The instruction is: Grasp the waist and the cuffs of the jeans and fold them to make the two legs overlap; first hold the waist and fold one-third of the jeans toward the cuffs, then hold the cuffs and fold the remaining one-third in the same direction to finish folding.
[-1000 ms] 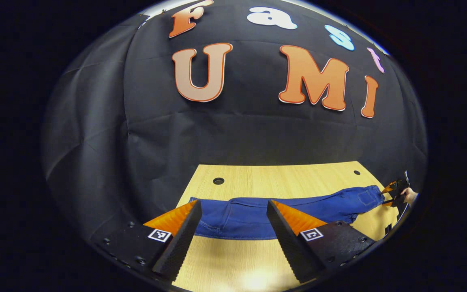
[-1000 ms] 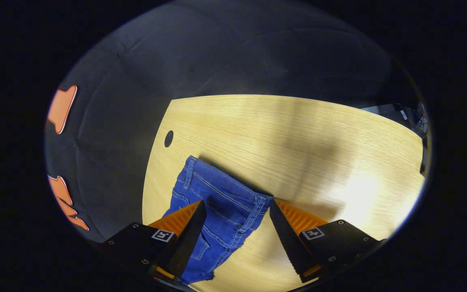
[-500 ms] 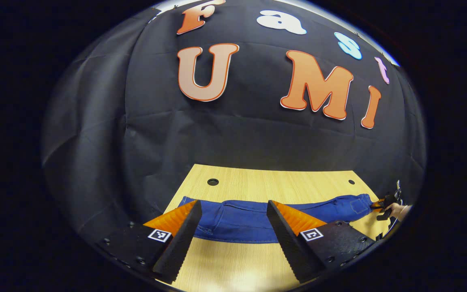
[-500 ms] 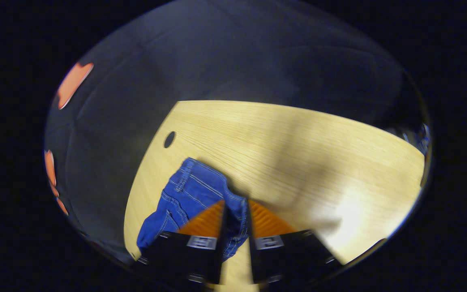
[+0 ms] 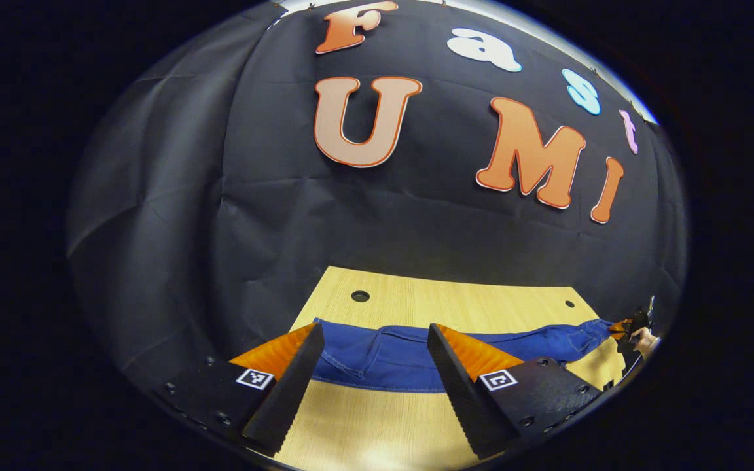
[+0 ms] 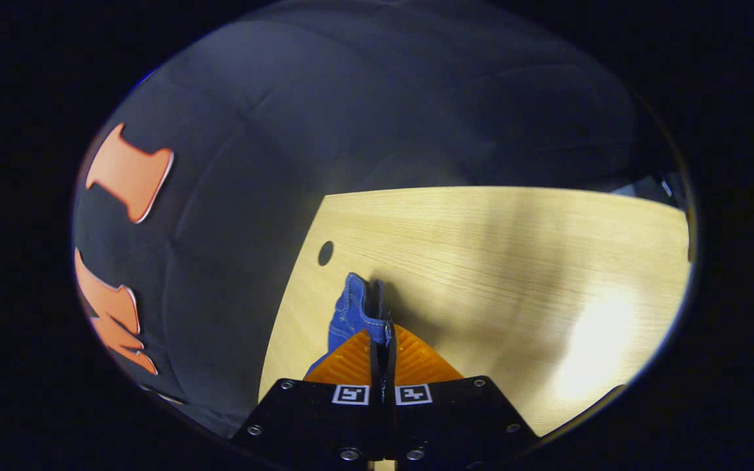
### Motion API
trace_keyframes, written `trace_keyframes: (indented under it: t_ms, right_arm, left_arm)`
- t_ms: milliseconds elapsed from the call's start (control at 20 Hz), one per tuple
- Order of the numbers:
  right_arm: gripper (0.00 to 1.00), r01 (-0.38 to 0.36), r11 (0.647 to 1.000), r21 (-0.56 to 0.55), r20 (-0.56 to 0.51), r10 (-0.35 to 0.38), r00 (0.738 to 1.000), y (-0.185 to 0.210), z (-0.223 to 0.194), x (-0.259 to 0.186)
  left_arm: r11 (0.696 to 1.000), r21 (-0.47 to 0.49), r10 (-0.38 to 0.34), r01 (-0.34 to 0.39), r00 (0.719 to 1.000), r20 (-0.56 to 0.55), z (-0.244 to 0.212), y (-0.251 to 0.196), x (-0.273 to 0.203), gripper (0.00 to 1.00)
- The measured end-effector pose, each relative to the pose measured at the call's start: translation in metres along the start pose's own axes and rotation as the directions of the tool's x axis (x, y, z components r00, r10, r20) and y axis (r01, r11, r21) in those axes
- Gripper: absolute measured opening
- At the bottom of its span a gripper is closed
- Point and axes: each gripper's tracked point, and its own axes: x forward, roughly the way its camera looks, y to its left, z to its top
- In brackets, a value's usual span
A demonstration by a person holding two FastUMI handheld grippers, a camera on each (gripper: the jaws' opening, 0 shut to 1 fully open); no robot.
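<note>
I'm on the first step, taking hold to lay one leg over the other. My right gripper (image 6: 381, 347) is clamped on the waist end of the jeans (image 6: 354, 311), bunched just ahead of its tips. My left gripper (image 5: 370, 340) hangs apart, the jeans (image 5: 383, 356) stretched across the table (image 5: 455, 301) just beyond its fingers (nothing pinched yet). Next, I judge, it must drop and close on the cuff end.
</note>
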Motion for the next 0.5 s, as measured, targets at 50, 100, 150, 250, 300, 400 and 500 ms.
trace_keyframes:
  t_ms: [50,100,150,250,300,400,500]
  right_arm:
    - [0.01,-0.025,0.999,-0.024,0.012,0.025,1.0,0.016,0.001,-0.007]
    - [0.0,-0.055,0.998,-0.044,0.019,0.056,0.998,0.034,-0.001,-0.013]
    - [0.0,-0.091,0.991,-0.097,0.025,0.094,0.995,0.066,-0.009,-0.023]
    - [0.0,-0.129,0.965,-0.226,0.024,0.138,0.99,0.121,-0.029,-0.048]
    - [0.0,-0.149,0.951,-0.27,0.017,0.16,0.987,0.143,-0.04,-0.053]
    - [0.0,-0.189,0.921,-0.341,-0.006,0.198,0.98,0.18,-0.068,-0.066]
    - [0.0,-0.234,0.878,-0.417,-0.065,0.228,0.971,0.229,-0.124,-0.082]
  left_arm:
    - [1.0,-0.001,-0.009,0.009,1.0,0.005,-0.001,0.004,0.001,0.98]
    - [1.0,-0.003,-0.023,0.023,1.0,0.007,0.001,0.007,0.003,0.98]
    - [0.999,-0.008,-0.043,0.044,0.999,0.017,0.003,0.014,0.005,0.98]
    - [0.997,-0.026,-0.067,0.068,0.997,0.037,0.01,0.033,0.01,0.98]
    - [0.997,-0.034,-0.072,0.073,0.997,0.043,0.012,0.042,0.012,0.98]
    - [0.996,-0.042,-0.079,0.08,0.996,0.046,0.015,0.063,0.015,0.98]
    - [0.994,-0.044,-0.096,0.099,0.994,0.051,0.017,0.085,0.02,0.98]
